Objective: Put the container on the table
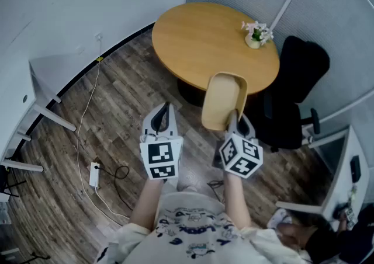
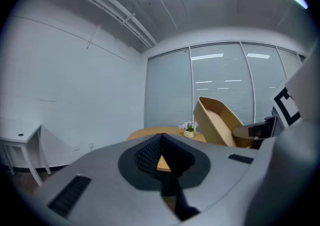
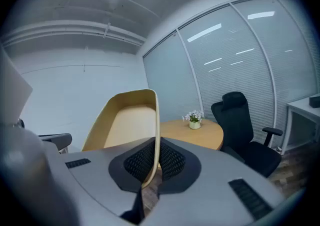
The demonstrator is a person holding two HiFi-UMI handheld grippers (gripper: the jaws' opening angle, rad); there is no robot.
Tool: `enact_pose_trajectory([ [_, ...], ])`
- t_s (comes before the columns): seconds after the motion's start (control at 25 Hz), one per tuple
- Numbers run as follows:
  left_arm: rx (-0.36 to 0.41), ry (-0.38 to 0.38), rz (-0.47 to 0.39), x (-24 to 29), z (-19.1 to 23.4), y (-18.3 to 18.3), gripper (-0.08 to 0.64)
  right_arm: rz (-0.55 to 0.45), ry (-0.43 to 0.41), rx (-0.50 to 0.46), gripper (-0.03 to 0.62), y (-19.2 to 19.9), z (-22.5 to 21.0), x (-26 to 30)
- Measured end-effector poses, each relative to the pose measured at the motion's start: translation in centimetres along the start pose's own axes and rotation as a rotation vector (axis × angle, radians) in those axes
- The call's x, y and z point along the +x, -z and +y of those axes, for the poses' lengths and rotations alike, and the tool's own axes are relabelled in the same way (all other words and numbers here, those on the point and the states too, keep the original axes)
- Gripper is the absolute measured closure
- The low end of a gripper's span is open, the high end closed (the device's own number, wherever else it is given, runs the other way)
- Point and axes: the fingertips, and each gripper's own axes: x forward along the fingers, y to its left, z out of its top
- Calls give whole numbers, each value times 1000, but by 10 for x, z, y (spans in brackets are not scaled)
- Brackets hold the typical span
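Container [image 1: 224, 100] rim gripped in right gripper [image 1: 234, 118] jaws; left gripper [image 1: 166, 111] jaws closed, empty. Advice: reach over worktop [image 1: 193, 41], lower level, avoid flowers [image 1: 256, 33].

Container [image 1: 224, 100] is showing plain pale tan. Table [image 1: 193, 41] is glowing honey-wood. Chair [image 1: 295, 93] is reading blk. Floor [image 1: 117, 111] is running grey-brown w/ wood grain. Cubes on left gripper [image 1: 166, 106] & right gripper [image 1: 234, 115] are wearing blk/wht squares.

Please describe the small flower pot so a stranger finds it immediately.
Find the round wooden table. Near its edge beside the black office chair stands the flower pot. It alone stands on the tabletop: small, with pale blossoms.
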Motion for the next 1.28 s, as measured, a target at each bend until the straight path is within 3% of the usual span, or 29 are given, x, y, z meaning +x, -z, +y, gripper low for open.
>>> enact_pose_trajectory([
  [0.76,-26,10,10,24,6,2,557,0,7,8,586,-1,-1,23],
  [1.28,-17,56,21,52,40,6,557,10,65,40,586,13,17,48],
])
